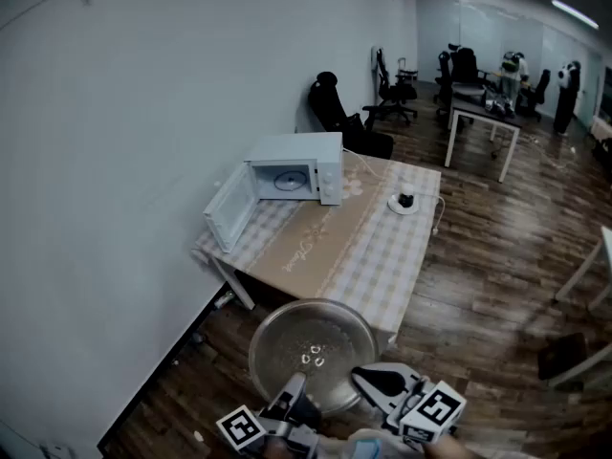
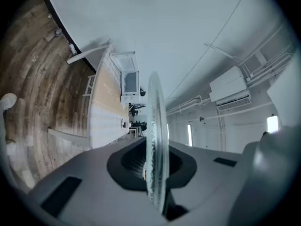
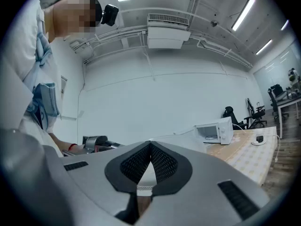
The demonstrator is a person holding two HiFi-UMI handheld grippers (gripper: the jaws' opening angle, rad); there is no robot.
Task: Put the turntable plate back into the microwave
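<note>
My left gripper (image 1: 292, 392) clamped on plate (image 1: 311, 347) rim; right gripper (image 1: 371, 379) pinched together beside it. Microwave (image 1: 298, 168) open, well apart.

L claw (image 2: 155, 161) clamped, R claw (image 3: 150, 147) prob clamped

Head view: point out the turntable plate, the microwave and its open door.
turntable plate (image 1: 314, 347), head view, centre of the disc.
microwave (image 1: 298, 147), head view, top panel.
microwave door (image 1: 228, 210), head view, middle of the open panel.

Microwave (image 1: 298, 168) on table (image 1: 378, 256), back left; turntable plate (image 1: 311, 347) before table.
</note>
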